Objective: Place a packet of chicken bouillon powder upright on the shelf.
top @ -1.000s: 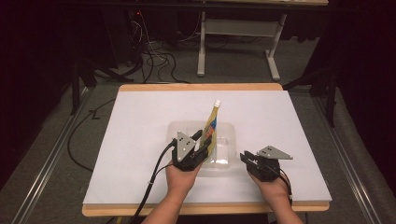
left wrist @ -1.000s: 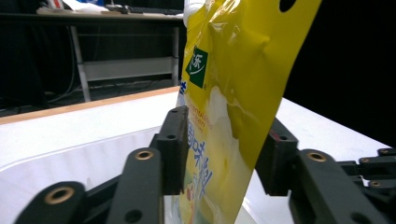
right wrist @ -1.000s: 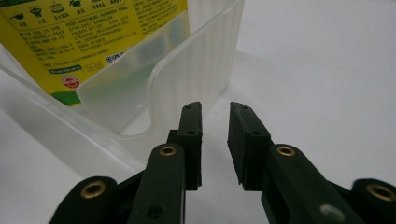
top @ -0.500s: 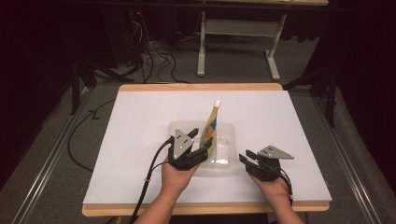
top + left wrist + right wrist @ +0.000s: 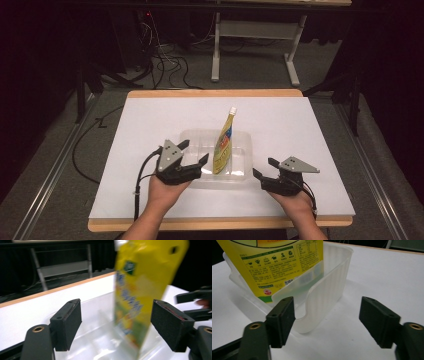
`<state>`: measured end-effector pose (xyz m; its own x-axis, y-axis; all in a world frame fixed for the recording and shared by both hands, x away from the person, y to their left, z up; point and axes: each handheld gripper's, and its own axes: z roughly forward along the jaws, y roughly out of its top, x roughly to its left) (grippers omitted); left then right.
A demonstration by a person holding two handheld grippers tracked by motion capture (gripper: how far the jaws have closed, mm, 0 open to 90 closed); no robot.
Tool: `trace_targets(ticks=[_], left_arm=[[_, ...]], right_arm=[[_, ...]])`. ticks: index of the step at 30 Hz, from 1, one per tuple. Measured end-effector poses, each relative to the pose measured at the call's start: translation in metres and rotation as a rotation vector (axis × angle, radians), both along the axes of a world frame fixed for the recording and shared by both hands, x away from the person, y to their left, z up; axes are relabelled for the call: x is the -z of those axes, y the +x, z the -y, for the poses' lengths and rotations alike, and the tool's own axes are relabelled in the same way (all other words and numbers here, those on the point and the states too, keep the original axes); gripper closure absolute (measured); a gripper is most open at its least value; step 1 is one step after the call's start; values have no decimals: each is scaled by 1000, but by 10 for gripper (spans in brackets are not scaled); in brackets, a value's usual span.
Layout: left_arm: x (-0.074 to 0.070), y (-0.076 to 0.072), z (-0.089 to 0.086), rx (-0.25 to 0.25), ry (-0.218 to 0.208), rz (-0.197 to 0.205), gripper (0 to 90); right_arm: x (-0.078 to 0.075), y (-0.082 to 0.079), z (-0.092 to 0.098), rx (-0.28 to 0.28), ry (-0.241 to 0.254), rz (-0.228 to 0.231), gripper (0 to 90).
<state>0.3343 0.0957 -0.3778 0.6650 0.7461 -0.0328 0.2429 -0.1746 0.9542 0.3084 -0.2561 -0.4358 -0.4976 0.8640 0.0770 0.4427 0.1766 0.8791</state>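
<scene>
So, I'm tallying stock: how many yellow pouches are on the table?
1. The yellow pouch stands tilted inside the clear container at the middle of the white table; nothing else seems hidden in it.

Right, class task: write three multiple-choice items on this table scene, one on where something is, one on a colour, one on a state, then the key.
1. Where does the pouch stand?
A. in the clear plastic tub
B. on the floor
C. in the left hand-held gripper

2. What is the pouch's main colour?
A. red
B. yellow
C. black

3. How do the jaws of the right hand-held gripper stand?
A. clamped on the pouch
B. clamped on the tub
C. open, gripping nothing

Key: 1 A, the high view shows it upright inside the tub; 2 B, both gripper views show yellow faces; 3 C, the right gripper view shows the pads apart beside the tub's corner, having just been opening.
</scene>
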Motion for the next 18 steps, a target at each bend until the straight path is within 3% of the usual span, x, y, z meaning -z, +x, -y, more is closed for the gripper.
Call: trace_targets(ticks=[10, 15, 18], left_arm=[[18, 2, -89, -159, 53, -48, 222], [40, -5, -123, -223, 58, -90, 204], [50, -9, -135, -242, 66, -98, 204]], right_arm=[[-4, -3, 5, 5, 11, 33, 144], [-5, -2, 12, 14, 14, 50, 127], [-7, -2, 19, 27, 18, 78, 128]])
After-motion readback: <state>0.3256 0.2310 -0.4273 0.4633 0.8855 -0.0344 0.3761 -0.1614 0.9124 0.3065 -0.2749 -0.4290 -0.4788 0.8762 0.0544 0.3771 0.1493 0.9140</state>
